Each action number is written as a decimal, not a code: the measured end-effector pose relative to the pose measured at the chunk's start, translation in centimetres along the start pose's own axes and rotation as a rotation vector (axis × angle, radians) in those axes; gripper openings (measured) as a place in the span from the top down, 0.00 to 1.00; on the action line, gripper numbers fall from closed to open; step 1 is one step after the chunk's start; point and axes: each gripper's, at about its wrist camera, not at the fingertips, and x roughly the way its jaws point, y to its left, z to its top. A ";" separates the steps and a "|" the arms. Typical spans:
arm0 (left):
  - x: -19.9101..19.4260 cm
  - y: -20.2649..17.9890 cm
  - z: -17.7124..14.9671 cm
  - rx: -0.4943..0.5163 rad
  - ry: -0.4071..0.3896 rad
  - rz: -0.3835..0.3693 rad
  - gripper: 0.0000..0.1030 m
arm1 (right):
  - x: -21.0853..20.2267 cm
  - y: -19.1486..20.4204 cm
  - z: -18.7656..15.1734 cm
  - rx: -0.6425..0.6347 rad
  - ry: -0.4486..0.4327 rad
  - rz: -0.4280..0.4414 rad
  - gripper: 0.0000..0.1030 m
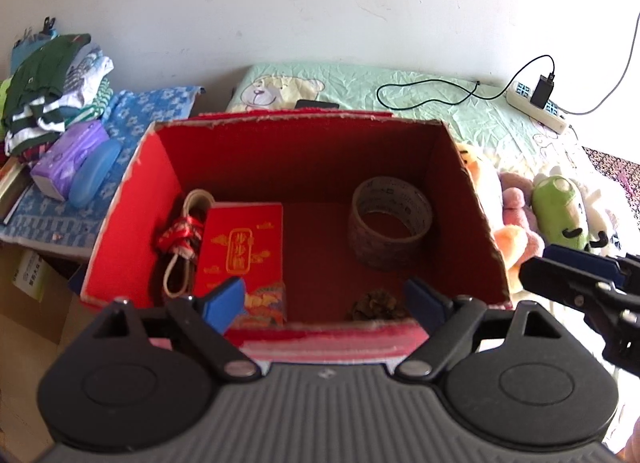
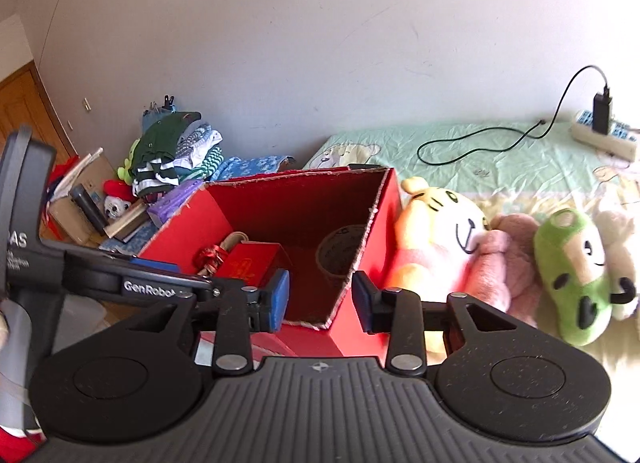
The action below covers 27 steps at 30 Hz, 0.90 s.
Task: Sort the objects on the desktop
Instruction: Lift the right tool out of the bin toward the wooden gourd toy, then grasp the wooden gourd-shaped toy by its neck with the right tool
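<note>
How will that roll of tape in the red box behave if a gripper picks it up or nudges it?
The tape roll lies flat on its side, so a nudge would probably slide it rather than roll it. It looks stiff, a thick wound ring, and likely holds shape under the fingers. Its open centre should let one finger hook inside. The red box walls would stop any slide.

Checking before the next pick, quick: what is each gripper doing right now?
Left gripper: open wide, holding nothing, above the red box.
Right gripper: partly open, nothing between its fingers, by the box's near corner.

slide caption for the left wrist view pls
Open left gripper over a red box holding a tape roll, red packet and pine cone.
</note>
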 end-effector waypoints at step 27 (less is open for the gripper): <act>1.9 -4.7 -12.8 -0.073 0.236 -0.018 0.17 | 1.5 -5.5 -9.7 0.420 0.401 0.262 0.60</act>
